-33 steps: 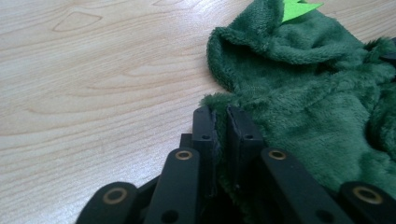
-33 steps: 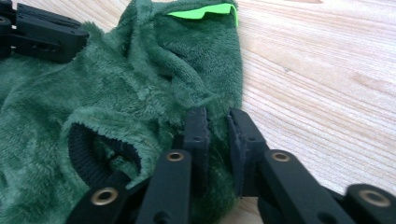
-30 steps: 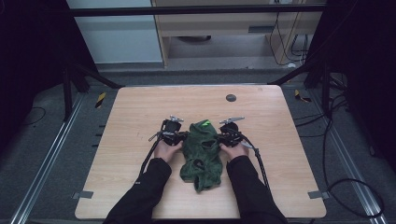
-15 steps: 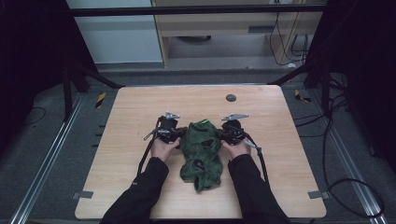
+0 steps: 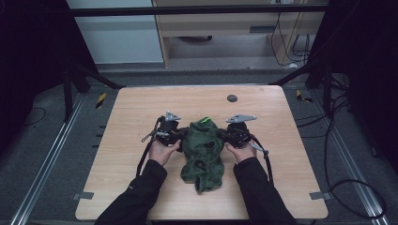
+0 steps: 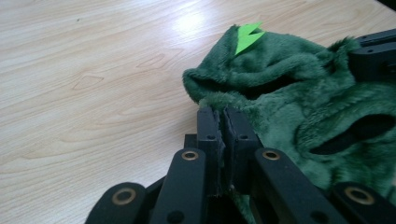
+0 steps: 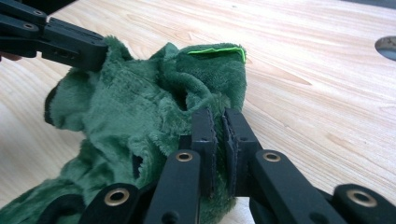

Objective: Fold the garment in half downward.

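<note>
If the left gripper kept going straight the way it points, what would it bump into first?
Probably the right gripper: the left gripper, shut on the green fuzzy cloth, points across it toward the other, though depth is unclear.

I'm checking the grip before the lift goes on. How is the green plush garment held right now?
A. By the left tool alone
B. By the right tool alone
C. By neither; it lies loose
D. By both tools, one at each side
D: the left tool and the right tool each have their jaws shut on an edge of the green plush garment.
</note>
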`<state>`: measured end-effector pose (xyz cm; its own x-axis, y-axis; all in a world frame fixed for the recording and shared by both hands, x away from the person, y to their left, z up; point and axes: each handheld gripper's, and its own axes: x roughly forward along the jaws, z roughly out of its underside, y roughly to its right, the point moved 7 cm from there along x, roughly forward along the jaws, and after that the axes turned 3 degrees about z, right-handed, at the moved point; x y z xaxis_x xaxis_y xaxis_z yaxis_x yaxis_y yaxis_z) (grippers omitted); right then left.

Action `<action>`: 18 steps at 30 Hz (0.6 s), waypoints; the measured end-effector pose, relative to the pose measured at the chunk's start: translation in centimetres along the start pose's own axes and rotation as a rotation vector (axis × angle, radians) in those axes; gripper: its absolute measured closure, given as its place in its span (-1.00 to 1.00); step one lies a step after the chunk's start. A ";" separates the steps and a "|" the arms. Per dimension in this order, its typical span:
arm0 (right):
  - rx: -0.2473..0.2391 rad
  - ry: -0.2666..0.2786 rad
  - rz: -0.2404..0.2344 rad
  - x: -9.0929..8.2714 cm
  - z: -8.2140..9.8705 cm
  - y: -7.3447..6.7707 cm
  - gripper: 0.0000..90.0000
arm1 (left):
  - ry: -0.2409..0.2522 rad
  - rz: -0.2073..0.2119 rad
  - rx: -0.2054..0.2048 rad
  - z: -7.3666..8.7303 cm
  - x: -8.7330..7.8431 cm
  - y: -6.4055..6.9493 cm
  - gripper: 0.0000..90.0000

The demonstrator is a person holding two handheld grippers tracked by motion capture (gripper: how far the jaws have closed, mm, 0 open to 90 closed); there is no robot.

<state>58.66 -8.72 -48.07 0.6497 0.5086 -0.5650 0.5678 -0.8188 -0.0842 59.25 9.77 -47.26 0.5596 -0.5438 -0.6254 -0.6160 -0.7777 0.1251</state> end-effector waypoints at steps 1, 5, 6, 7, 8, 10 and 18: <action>-0.003 0.008 -0.006 -0.3 -0.1 -0.2 0.87 | 0.005 0.002 0.013 -0.1 -0.4 0.4 0.90; -0.008 0.023 -0.014 -0.8 -0.3 -0.6 0.87 | 0.013 0.009 0.019 -0.1 -1.1 0.8 0.90; -0.015 0.027 -0.017 -0.9 -0.4 -0.7 0.87 | 0.015 0.010 0.022 -0.1 -1.3 0.9 0.90; -0.020 0.029 -0.021 -1.1 -0.4 -0.8 0.87 | 0.019 0.011 0.028 -0.1 -1.6 1.0 0.90; -0.033 0.033 -0.024 -1.4 -0.4 -1.1 0.87 | 0.018 0.013 0.035 -0.1 -1.9 1.2 0.90; -0.034 0.035 -0.025 -1.5 -0.4 -1.1 0.87 | 0.021 0.013 0.038 -0.1 -2.1 1.3 0.90; -0.063 0.039 -0.033 -2.5 -0.1 -1.9 0.87 | 0.025 0.020 0.061 0.9 -3.4 1.8 0.90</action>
<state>55.98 -8.45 -46.43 0.6486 0.5460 -0.5303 0.6192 -0.7837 -0.0496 55.72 10.47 -45.61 0.5598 -0.5675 -0.6038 -0.6598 -0.7461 0.0895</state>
